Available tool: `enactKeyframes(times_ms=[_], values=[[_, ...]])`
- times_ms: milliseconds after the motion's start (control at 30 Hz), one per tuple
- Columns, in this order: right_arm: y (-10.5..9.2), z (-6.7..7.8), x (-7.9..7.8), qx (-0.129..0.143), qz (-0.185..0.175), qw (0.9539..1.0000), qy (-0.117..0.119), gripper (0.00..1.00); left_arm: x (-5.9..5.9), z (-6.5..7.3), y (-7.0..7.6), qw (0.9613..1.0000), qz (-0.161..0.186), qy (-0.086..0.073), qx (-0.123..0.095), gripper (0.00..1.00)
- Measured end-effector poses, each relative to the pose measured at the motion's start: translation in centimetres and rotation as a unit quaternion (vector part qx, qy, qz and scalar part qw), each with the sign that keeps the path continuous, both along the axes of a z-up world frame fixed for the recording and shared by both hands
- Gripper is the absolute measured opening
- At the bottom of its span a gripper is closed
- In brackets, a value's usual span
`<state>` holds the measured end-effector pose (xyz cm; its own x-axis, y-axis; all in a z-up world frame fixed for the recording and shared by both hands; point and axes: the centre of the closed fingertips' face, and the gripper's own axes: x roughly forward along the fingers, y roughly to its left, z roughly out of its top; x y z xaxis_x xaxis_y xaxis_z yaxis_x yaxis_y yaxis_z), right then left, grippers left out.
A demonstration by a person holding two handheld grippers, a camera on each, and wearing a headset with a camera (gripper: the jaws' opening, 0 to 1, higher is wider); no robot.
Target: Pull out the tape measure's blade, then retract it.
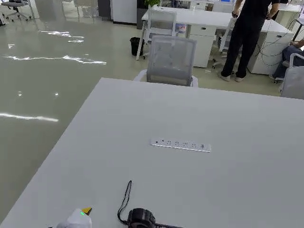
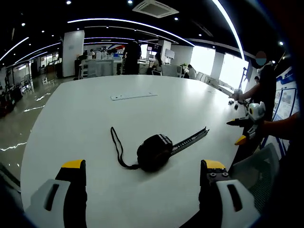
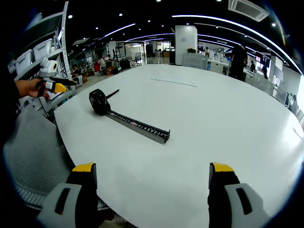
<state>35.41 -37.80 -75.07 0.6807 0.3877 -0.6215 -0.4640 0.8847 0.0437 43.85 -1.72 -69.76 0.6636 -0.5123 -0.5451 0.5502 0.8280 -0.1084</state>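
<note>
A black tape measure (image 2: pixel 154 151) lies on the white table (image 2: pixel 95 114), its strap looped to the left and a stretch of blade (image 2: pixel 190 139) drawn out to the right. My left gripper (image 2: pixel 143 165) is open just short of the case, touching nothing. In the right gripper view the case (image 3: pixel 99 101) lies far left and the blade (image 3: pixel 137 126) runs toward me. My right gripper (image 3: pixel 153 167) is open, well back from the blade's tip. In the head view the tape measure (image 1: pixel 141 218) sits at the bottom edge, with the left gripper (image 1: pixel 83 213) beside it.
A white power strip (image 1: pixel 180 145) lies mid-table. A grey mesh chair (image 1: pixel 171 61) stands at the table's far edge, and a person in black (image 1: pixel 247 33) stands by desks beyond. The glossy floor (image 1: pixel 42 95) drops off to the left.
</note>
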Motion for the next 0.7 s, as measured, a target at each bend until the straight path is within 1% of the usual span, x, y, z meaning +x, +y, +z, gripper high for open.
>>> enactKeyframes(times_ms=[67, 133, 200, 233, 300, 367, 433, 467, 500, 533, 567, 600, 667, 700], values=[[0.1, 0.0, 0.2, 0.001, 0.001, 1.0000, -0.002, 1.00, 0.1, -0.4, -0.6, 0.9998, 0.000, -0.004, 0.017, 0.99], [0.1, -0.1, 0.3, 0.001, 0.002, 1.0000, -0.001, 1.00, 0.1, -0.5, -1.1, 0.9997, 0.000, -0.009, 0.022, 0.99], [0.3, 0.0, 0.4, 0.003, 0.004, 1.0000, -0.002, 1.00, 0.3, -0.7, -1.7, 0.9998, 0.001, -0.005, 0.018, 0.99], [0.4, -0.2, 0.5, 0.003, 0.006, 1.0000, -0.001, 1.00, 0.3, -1.0, -2.0, 0.9999, 0.001, 0.001, 0.016, 0.99], [0.5, -0.4, 0.6, 0.004, 0.010, 0.9999, -0.001, 1.00, 0.5, -1.2, -2.4, 0.9998, 0.002, 0.005, 0.020, 0.99], [0.6, -0.4, 0.7, -0.004, 0.016, 0.9999, -0.003, 0.99, 0.7, -1.3, -2.7, 0.9997, 0.006, 0.006, 0.024, 0.99], [0.7, -0.3, 1.0, -0.003, 0.017, 0.9998, -0.003, 0.98, 1.1, -1.2, -2.9, 0.9994, 0.015, -0.001, 0.030, 0.99], [0.7, -0.3, 1.1, -0.002, 0.018, 0.9998, -0.005, 0.98, 1.4, -1.1, -2.9, 0.9992, 0.021, -0.007, 0.033, 0.99], [0.9, 0.1, 1.5, -0.003, 0.027, 0.9994, -0.023, 0.96, 1.9, -0.8, -2.8, 0.9985, 0.032, -0.021, 0.039, 0.99], [0.9, 0.2, 1.6, -0.004, 0.028, 0.9992, -0.027, 0.94, 2.0, -0.7, -3.0, 0.9983, 0.034, -0.027, 0.039, 0.99], [1.0, 0.2, 1.7, -0.003, 0.028, 0.9993, -0.024, 0.93, 1.9, -0.8, -3.5, 0.9984, 0.030, -0.028, 0.038, 0.99], [1.0, 0.3, 1.7, -0.002, 0.030, 0.9992, -0.025, 0.93, 1.9, -1.0, -3.7, 0.9983, 0.029, -0.027, 0.042, 0.99], [1.1, 0.3, 1.9, -0.007, 0.036, 0.9989, -0.028, 0.91, 1.8, -1.6, -3.8, 0.9983, 0.032, -0.020, 0.045, 0.99], [1.1, 0.2, 2.0, -0.009, 0.038, 0.9989, -0.028, 0.89, 1.8, -1.8, -3.9, 0.9985, 0.035, -0.014, 0.041, 0.99]])
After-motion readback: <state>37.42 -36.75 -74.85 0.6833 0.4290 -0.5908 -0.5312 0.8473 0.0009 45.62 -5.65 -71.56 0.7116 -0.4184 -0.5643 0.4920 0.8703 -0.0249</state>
